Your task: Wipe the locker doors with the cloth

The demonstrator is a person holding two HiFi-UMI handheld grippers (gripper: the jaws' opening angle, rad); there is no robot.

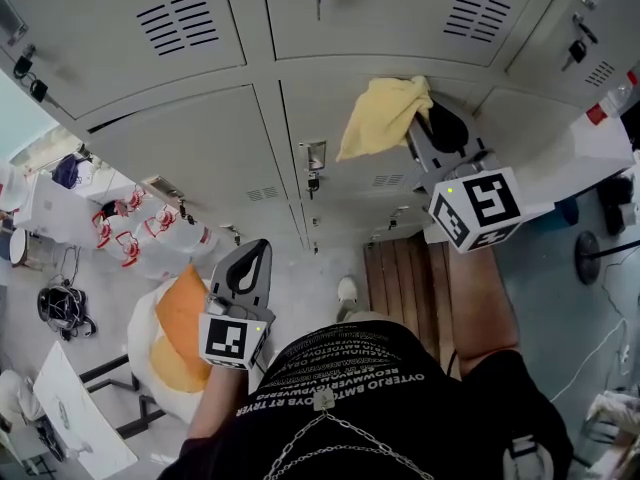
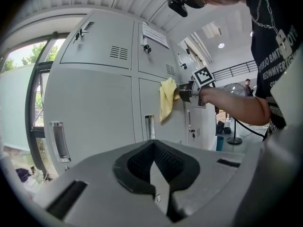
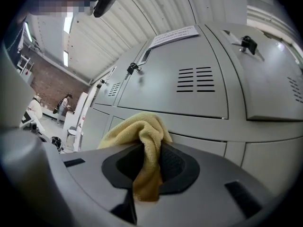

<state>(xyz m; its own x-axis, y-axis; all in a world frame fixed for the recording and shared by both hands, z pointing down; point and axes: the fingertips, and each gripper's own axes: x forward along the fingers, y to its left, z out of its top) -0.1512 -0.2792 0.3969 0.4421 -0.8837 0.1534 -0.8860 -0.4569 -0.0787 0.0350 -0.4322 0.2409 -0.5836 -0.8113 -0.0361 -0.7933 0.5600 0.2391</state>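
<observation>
With the right gripper [image 3: 147, 171] pinched tight on the yellow cloth [image 3: 137, 131], press it flat on the locker door [image 1: 318, 118] and rub wide — the left gripper [image 2: 154, 174], closed on nothing, hangs below that door.

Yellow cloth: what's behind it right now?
A grey locker door: the cloth, clamped in the right gripper, hangs in front of its upper part. Its handle and vent slots show beside and below; the panel directly behind the cloth is covered.
</observation>
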